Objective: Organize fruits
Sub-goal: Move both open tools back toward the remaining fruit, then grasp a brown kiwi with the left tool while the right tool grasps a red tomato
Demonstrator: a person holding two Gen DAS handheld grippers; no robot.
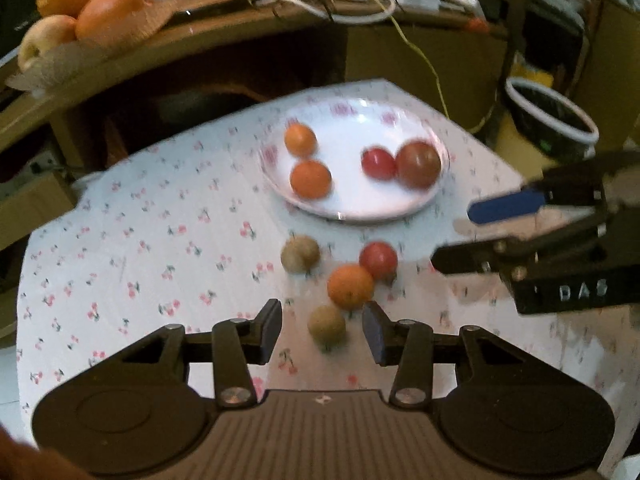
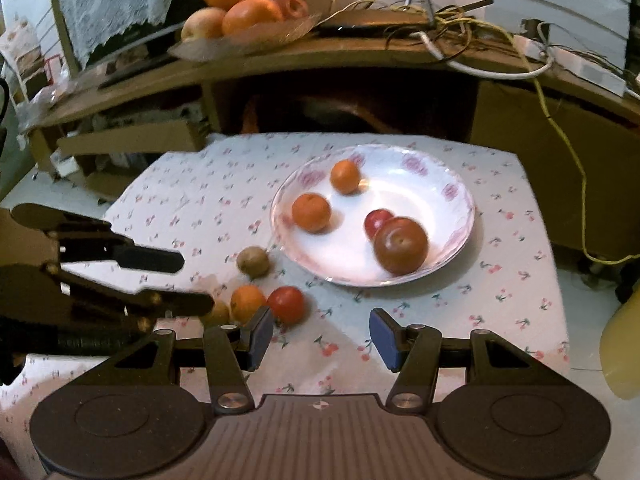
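Spread wide, the left gripper (image 1: 322, 332) hangs with a small greenish-brown fruit (image 1: 327, 324) lying between its fingertips, an orange (image 1: 351, 285), a red tomato (image 1: 378, 260) and a second brownish fruit (image 1: 300, 253) just ahead on the cherry-print cloth (image 1: 140, 240). Beyond them sits the white plate (image 1: 352, 210), holding two small oranges (image 1: 310, 179) and two tomatoes (image 1: 418, 164). Equally spread and empty, the right gripper (image 2: 322, 336) hovers over bare cloth with open room ahead up to the plate's near rim, the loose fruit at its left finger.
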